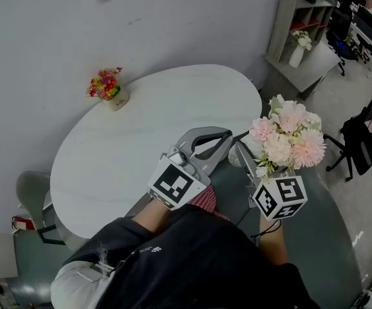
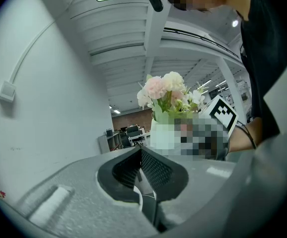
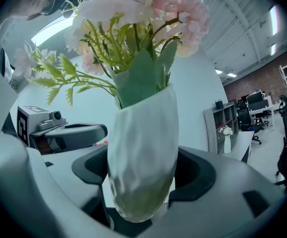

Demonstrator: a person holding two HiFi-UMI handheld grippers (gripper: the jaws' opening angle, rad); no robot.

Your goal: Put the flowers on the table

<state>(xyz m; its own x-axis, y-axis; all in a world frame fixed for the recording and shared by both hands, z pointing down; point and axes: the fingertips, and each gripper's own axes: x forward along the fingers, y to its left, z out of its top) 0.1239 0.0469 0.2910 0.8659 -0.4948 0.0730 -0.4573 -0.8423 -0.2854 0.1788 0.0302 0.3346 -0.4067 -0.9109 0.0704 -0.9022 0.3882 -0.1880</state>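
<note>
Head view: right tongs (image 1: 245,158) clamp the white textured vase of pink flowers (image 1: 289,140), held beside the white oval table (image 1: 141,127), not yet set down; left tongs (image 1: 226,136) pressed together, empty.

Pot (image 1: 116,99) on the counter's (image 1: 147,134) far left; vase (image 3: 143,157) in the right tongs (image 3: 142,182) at its near-right edge, left tongs (image 1: 210,143) beside.

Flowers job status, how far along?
Done: the right gripper is clamped on the white vase of pink flowers. In hand: the vase is held in the air by the near right edge of the white table. To do: set it on the tabletop and release. The left gripper is shut and empty.
</note>
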